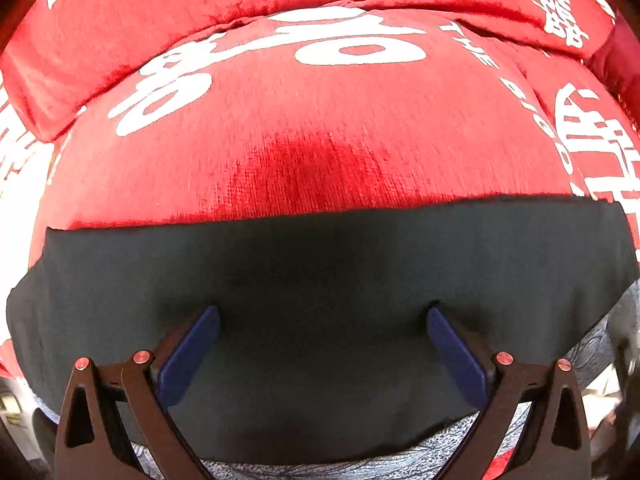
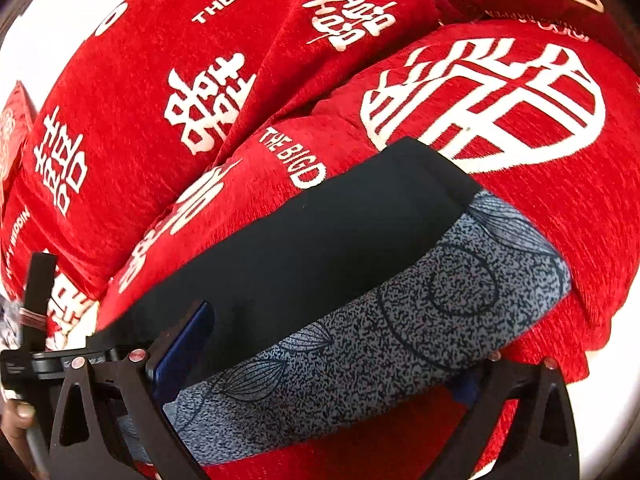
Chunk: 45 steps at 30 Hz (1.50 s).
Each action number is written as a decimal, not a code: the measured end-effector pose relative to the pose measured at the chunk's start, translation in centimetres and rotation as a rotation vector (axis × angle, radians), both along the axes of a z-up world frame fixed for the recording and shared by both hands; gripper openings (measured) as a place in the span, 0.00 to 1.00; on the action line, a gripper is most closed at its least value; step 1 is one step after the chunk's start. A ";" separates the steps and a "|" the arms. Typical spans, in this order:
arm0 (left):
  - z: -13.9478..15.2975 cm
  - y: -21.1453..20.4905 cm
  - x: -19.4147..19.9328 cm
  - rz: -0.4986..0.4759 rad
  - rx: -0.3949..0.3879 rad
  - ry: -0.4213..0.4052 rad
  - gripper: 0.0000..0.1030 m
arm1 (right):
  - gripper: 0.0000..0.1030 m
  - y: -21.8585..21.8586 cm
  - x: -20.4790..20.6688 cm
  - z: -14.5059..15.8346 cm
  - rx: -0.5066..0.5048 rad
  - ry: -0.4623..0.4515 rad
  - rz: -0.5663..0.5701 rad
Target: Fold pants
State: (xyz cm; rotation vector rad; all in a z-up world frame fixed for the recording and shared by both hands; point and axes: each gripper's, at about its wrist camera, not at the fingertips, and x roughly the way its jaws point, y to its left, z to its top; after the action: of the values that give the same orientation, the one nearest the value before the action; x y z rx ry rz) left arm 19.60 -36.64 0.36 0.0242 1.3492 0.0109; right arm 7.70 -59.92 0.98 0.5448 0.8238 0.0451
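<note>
The dark, grey-speckled patterned pants (image 2: 360, 288) are lying folded on the red printed cushion (image 1: 320, 128). The left tongs (image 1: 323, 344) are hovering wide open, gripping nothing. The right tongs (image 2: 332, 364) are straddling the near folded edge, apparently unclamped. Closing carelessly could drag the layers askew.

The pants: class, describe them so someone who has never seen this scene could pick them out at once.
Start from the red cover with white lettering that fills both views. The pants lie folded on it, directly ahead of both grippers. Nothing else there is grey: speckled cloth with dark leaf outlines and a plain dark band.
</note>
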 end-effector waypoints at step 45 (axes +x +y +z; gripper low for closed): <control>4.3 26.4 -7.4 0.182 -0.358 -0.113 1.00 | 0.17 30.2 -5.1 9.6 -0.721 -0.385 0.484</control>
State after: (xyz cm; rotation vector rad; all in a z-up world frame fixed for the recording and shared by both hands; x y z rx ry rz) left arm 12.23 -10.21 4.69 -0.3959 1.2205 -0.0753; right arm 2.63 -29.67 10.58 -0.3448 0.5237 0.2770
